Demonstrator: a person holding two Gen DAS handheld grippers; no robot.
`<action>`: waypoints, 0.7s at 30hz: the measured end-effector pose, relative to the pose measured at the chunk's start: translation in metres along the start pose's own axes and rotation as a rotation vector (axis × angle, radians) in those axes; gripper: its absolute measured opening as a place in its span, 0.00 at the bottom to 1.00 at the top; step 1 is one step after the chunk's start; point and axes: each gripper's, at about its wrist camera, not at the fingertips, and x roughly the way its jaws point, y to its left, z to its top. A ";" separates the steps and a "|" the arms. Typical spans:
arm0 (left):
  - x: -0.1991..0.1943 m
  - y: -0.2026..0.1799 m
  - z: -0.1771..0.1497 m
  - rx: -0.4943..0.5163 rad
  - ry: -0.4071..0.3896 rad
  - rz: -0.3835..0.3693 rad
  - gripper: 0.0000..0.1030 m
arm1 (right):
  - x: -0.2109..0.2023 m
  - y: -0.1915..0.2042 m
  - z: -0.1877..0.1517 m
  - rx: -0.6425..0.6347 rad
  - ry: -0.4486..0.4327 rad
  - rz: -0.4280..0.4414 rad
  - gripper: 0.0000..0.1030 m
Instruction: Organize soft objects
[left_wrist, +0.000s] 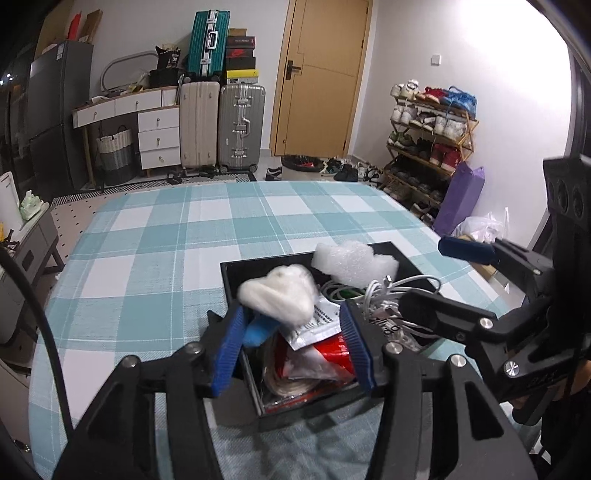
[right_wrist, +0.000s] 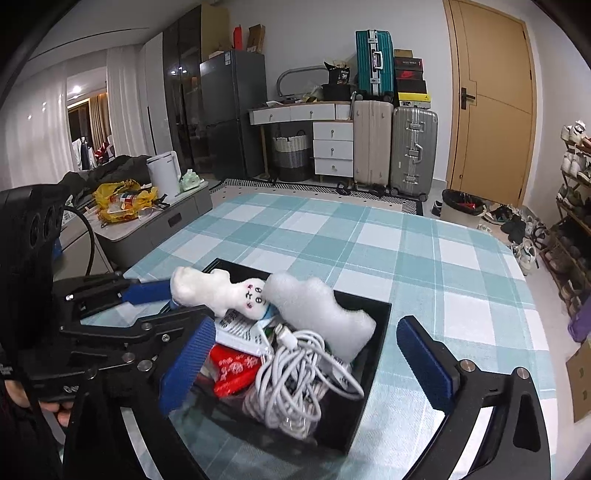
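A black box on the checked tablecloth holds a white plush toy with a drawn face, a white foam piece, a tangle of white cables, a red packet and a printed white pouch. My left gripper is open over the box's near end, the plush just ahead of its fingers. My right gripper is open wide above the box, over the cables.
The table is covered by a teal and white checked cloth. Suitcases and drawers stand at the back wall, a shoe rack at right, a low grey cabinet at left.
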 end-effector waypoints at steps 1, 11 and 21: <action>-0.002 0.000 -0.001 -0.001 0.001 0.005 0.53 | -0.003 0.001 -0.002 0.001 -0.003 0.001 0.99; -0.038 0.005 -0.023 -0.015 -0.121 0.077 1.00 | -0.040 0.003 -0.029 0.036 -0.066 0.026 0.99; -0.048 0.012 -0.040 -0.069 -0.171 0.131 1.00 | -0.053 0.015 -0.050 0.013 -0.094 0.020 0.99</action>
